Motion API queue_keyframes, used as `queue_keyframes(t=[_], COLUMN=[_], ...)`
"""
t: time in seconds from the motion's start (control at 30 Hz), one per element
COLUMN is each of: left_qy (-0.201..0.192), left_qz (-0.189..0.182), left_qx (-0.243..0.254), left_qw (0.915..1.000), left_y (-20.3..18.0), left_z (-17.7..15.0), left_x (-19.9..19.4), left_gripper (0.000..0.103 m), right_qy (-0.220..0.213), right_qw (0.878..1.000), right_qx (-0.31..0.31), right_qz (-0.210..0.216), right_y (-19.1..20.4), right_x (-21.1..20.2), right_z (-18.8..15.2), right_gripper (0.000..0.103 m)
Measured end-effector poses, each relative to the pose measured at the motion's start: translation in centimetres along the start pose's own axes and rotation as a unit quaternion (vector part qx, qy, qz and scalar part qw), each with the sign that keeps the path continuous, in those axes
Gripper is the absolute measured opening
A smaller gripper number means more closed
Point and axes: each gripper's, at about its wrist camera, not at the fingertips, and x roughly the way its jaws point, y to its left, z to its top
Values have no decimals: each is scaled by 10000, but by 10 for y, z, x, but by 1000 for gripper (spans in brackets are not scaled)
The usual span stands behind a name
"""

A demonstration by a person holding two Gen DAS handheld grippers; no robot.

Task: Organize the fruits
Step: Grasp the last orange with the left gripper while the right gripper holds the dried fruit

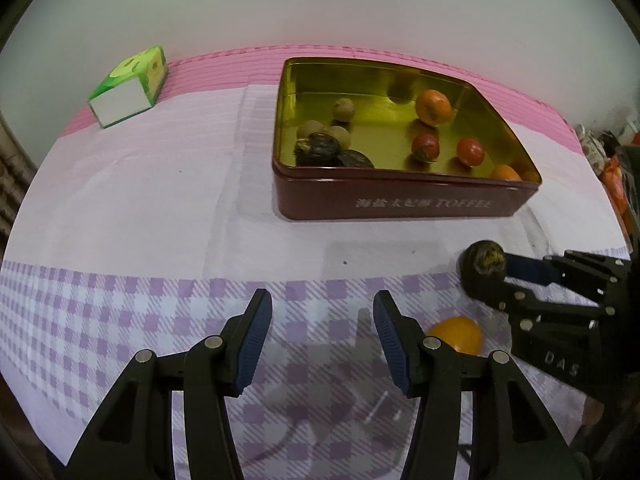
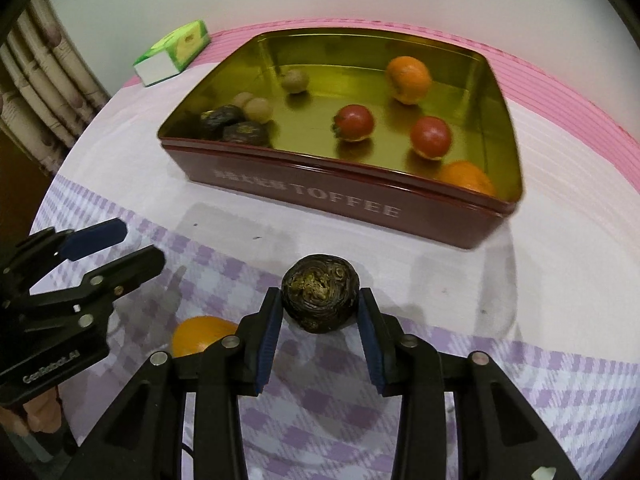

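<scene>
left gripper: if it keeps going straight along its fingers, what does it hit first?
Most likely just the checked tablecloth. The left gripper has open, empty jaws aimed steeply down at bare cloth. The loose orange sits off to its right, apparently outside the line; the toffee tin lies further on. Depth is uncertain.

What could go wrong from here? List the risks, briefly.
1. The right gripper pinches the dark round fruit only near its fingertips; the fruit could slip out on the way to the toffee tin.
2. The loose orange lies between both grippers; the left gripper, open, may nudge it.
</scene>
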Motion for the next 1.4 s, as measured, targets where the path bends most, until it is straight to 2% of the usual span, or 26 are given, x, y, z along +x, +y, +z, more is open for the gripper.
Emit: queue_keyframes(t=[0.47, 0.73, 1.07, 1.4], left_qy=[-22, -64, 174, 293], left_qz=[-108, -246, -391, -225], left_qx=[176, 456, 494, 393], left_qw=[9998, 9986, 9979, 9985], left_y=[-27, -56, -77, -80], left_z=[-14, -26, -31, -26], left_x=[-17, -28, -12, 14], left_gripper=[54, 54, 55, 57], right_qy=[-97, -108, -129, -148], right_qw=[9977, 9967, 9964, 9963], right_qx=[530, 632, 712, 726], right_qz=[-412, -495, -443, -444], right_y=[-55, -64, -70, -68], right_x=[-20, -28, -35, -36], right_z=[-28, -42, -57, -60], right_gripper=[35, 35, 35, 35])
